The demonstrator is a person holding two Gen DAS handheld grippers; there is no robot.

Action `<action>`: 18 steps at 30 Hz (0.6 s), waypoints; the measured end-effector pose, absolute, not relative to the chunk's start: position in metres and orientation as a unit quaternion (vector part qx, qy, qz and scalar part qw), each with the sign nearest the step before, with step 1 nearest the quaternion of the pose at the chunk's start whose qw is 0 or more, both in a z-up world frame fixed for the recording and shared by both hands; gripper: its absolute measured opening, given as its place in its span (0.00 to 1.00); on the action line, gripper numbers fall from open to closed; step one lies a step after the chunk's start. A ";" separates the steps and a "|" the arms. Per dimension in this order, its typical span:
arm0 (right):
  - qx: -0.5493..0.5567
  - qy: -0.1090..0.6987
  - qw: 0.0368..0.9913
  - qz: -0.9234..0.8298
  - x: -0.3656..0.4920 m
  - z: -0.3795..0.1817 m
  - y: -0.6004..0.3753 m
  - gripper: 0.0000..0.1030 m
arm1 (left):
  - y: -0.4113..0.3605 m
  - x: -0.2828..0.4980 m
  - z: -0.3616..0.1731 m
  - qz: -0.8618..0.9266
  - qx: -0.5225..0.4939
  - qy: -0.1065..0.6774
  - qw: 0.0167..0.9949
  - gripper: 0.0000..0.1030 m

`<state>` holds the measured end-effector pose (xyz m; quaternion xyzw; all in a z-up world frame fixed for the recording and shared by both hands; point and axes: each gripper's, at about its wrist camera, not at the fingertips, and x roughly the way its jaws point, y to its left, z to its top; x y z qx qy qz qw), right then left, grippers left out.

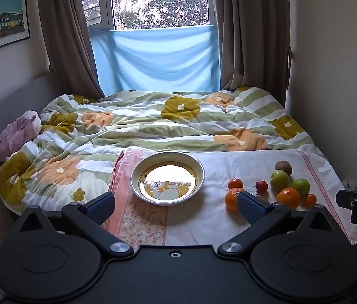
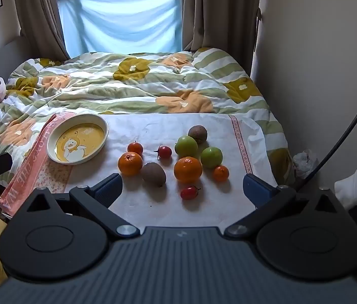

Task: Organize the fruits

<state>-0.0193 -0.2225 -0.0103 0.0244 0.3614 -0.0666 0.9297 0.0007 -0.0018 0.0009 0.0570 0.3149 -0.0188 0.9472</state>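
A white bowl with a yellow duck picture (image 1: pixel 167 178) (image 2: pixel 78 138) sits empty on a white cloth (image 2: pixel 153 129) on the bed. To its right lies loose fruit: two oranges (image 2: pixel 130 163) (image 2: pixel 187 169), two green apples (image 2: pixel 186 146) (image 2: pixel 211 157), two kiwis (image 2: pixel 154 174) (image 2: pixel 197 133), small tangerines (image 2: pixel 135 148) (image 2: pixel 220 173) and cherry tomatoes (image 2: pixel 165 152) (image 2: pixel 189 192). My left gripper (image 1: pixel 176 205) is open and empty, just in front of the bowl. My right gripper (image 2: pixel 182 190) is open and empty, just in front of the fruit.
A flowered green and orange quilt (image 1: pixel 153 121) covers the bed behind the cloth. A pink plush toy (image 1: pixel 16 134) lies at the left. A wall (image 2: pixel 317 63) stands close on the right. A pink patterned towel edge (image 2: pixel 34 167) lies left of the bowl.
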 end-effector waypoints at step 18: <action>0.015 0.359 0.932 -0.058 -0.019 -0.005 -0.214 1.00 | 0.002 -0.001 0.001 -0.019 0.052 0.305 0.951 1.00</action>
